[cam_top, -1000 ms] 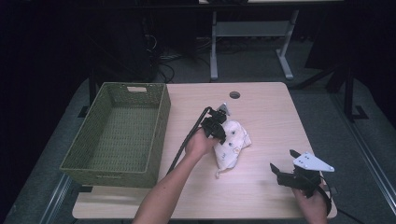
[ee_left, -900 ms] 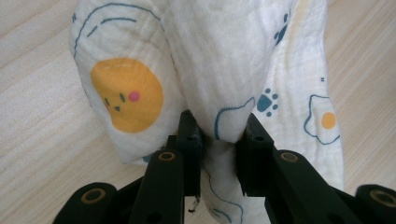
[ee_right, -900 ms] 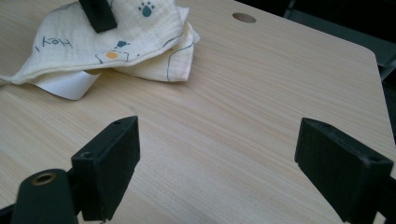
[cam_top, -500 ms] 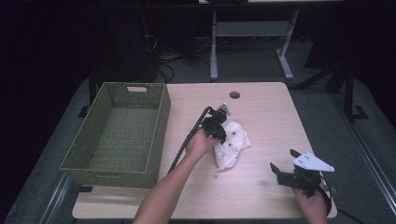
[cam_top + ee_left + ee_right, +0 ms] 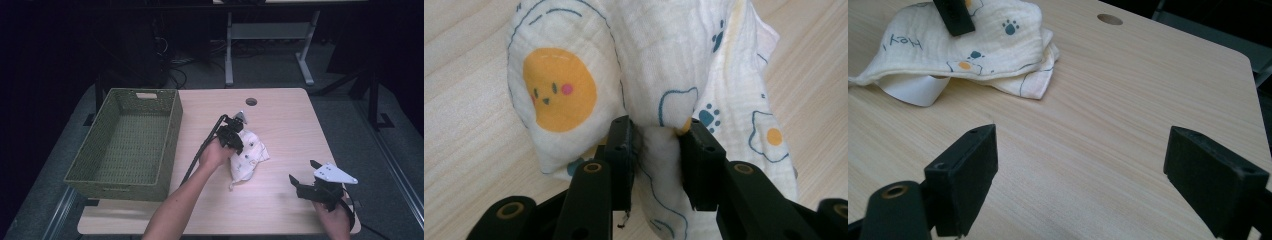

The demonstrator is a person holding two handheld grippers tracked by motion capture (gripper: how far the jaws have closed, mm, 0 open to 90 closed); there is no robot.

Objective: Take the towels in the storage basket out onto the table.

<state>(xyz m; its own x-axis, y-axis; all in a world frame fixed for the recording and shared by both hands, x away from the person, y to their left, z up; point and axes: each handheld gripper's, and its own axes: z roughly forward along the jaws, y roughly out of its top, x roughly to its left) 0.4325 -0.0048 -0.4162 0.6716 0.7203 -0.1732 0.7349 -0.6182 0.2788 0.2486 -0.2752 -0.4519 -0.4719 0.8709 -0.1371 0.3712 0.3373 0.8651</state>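
A white cloth (image 5: pixel 247 156) printed with egg faces and paw marks lies crumpled near the middle of the wooden table (image 5: pixel 280 115). My left gripper (image 5: pixel 233 140) sits on its near-left part, held by a hand. In the left gripper view the cloth (image 5: pixel 664 75) bulges up and a fold of it is pinched between the two black jaws of the left gripper (image 5: pixel 655 150). My right gripper (image 5: pixel 306 186) rests low at the table's front right, open, with bare wood between its wide-set jaws (image 5: pixel 1083 170). The cloth (image 5: pixel 973 45) lies ahead and to the left in its view.
A green woven basket (image 5: pixel 125 145) stands empty on the table's left side, close beside the left arm. A round cable hole (image 5: pixel 251 101) is at the far middle. A black cable (image 5: pixel 202 150) trails from the left gripper toward the front edge.
The left gripper has shifted slightly on the cloth; the cloth's shape is a little more bunched. The right gripper has stayed in place.
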